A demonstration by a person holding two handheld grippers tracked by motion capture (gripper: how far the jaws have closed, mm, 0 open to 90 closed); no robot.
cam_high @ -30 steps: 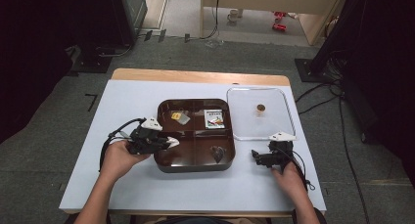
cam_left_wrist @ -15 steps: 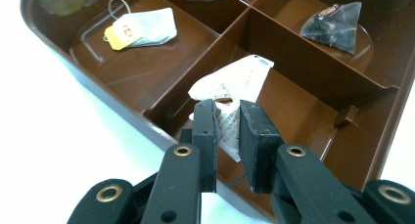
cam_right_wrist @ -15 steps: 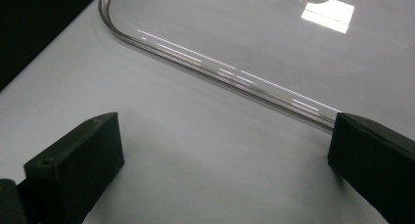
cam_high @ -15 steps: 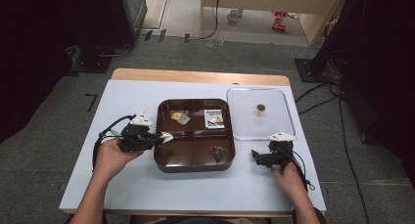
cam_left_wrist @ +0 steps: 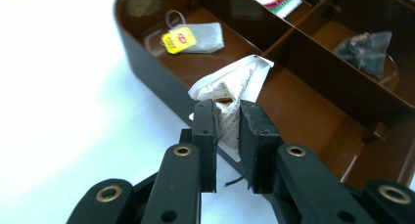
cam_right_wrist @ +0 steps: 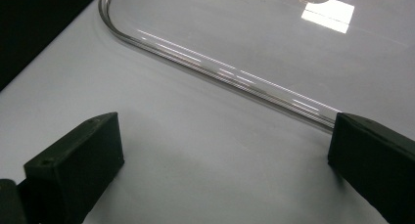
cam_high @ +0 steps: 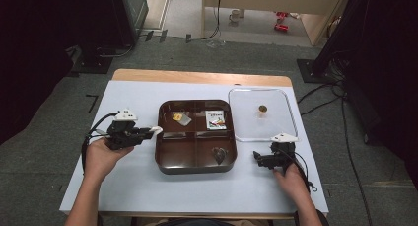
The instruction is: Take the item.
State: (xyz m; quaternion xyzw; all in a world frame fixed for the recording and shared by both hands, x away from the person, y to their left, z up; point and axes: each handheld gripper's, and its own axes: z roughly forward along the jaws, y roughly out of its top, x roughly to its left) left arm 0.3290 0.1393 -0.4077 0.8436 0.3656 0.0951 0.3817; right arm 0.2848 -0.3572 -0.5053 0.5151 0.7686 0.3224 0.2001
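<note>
The left gripper (cam_high: pixel 148 132) sits at about 9 o'clock of the brown tray (cam_high: pixel 195 167), just off its left wall, with its jaws pinching a white sachet (cam_high: pixel 156 130). In the left gripper view the sachet (cam_left_wrist: pixel 230 89) is a crumpled, folded paper packet with fine print on it, caught between the two black pads (cam_left_wrist: pixel 204 131) and sticking out ahead of them over the tray's (cam_left_wrist: pixel 147 72) near rim. The packet hangs above the edge of the lower left compartment, clear of the floor. At 12 o'clock from it, in the upper left compartment, lies a tea bag with a yellow tag (cam_left_wrist: pixel 193 36); the upper right compartment holds a colourful packet (cam_high: pixel 215 120), and a dark pyramid bag (cam_left_wrist: pixel 364 48) lies in the lower right one. The right gripper (cam_high: pixel 260 159) rests at roughly 4 o'clock of the tray, on the white table (cam_high: pixel 138 186), just below the near edge of the clear lid (cam_high: pixel 286 122). Its jaws are spread wide with nothing between them; the right gripper view shows bare table between the pads (cam_right_wrist: pixel 78 160) and the lid's rim (cam_right_wrist: pixel 220 75) just ahead. A small round brown thing (cam_high: pixel 263 108) sits on the lid.
</note>
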